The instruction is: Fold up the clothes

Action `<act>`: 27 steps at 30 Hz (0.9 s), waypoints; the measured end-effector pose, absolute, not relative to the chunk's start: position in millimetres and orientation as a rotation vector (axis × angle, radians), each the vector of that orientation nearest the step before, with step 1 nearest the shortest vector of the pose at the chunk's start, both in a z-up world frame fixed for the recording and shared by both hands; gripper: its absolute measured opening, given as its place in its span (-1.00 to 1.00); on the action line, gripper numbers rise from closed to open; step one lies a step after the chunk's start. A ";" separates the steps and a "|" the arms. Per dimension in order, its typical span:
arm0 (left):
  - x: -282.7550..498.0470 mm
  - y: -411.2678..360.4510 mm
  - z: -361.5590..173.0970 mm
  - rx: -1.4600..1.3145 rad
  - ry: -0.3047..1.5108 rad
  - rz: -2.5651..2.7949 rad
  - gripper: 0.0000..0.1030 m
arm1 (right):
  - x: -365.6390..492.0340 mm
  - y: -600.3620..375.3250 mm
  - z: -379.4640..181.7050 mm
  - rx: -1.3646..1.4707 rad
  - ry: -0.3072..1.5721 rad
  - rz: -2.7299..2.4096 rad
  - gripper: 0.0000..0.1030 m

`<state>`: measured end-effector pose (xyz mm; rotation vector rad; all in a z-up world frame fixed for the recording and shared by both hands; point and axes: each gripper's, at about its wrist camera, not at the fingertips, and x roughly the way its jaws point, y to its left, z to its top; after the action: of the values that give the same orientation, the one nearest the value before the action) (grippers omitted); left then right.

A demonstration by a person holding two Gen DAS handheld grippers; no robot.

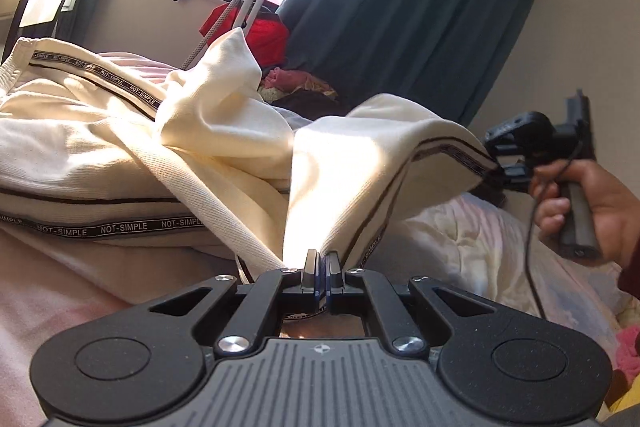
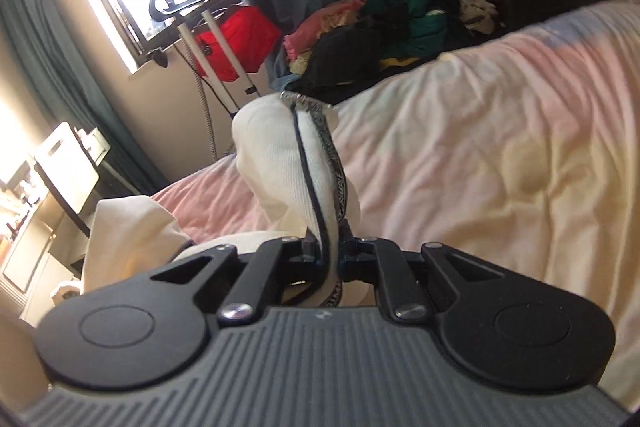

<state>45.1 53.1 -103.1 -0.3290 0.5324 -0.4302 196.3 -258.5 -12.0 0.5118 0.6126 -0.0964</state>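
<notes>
- The cream trousers (image 1: 120, 155) lie on the bed (image 1: 80, 275). Their bulk fills the left half of the left wrist view, with the elastic waistband at the upper left of that frame.
- Their long axis runs from that waistband at the upper left down towards the lower centre, where one leg end is lifted off the bed.
- The fabric is a ribbed cream knit. A black tape printed "NOT-SIMPLE" runs down the side, edged by a thin dark line; sunlight washes out the middle folds.
- The lifted leg end stretches across the centre of the left wrist view as a taut sheet, from bottom centre to the middle right.
- The left gripper (image 1: 321, 263) has its jaws closed tight on one corner of that hem, the cloth rising straight out from between them.
- The right gripper (image 1: 505, 163), held by a hand (image 1: 592, 211) at the right edge, pinches the other corner right at the side tape.
- In the right wrist view the right gripper (image 2: 326, 247) shows its jaws pressed together on the cloth (image 2: 280, 163), which stands up from them as a cream bunch in mid-frame, with the dark line and printed tape running up it.
- Behind it, the pink and cream bedspread (image 2: 500, 131) fills the right side of that frame.
</notes>
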 end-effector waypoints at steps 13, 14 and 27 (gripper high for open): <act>31.5 40.2 -115.3 -0.226 0.636 -0.319 -0.93 | 84.1 -326.6 -117.8 1.016 0.722 0.009 -0.73; 31.6 40.7 -114.9 -0.228 0.634 -0.316 -0.93 | 83.5 -330.1 -122.2 1.049 0.718 0.009 -0.73; 39.3 43.7 -115.1 -0.257 0.637 -0.298 -0.92 | 92.9 -375.4 -169.6 1.381 0.625 -0.011 -0.01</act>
<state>39.3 43.7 -115.1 -0.2567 0.6374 -0.2977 92.9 -375.4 -169.6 1.3808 0.6247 -0.0105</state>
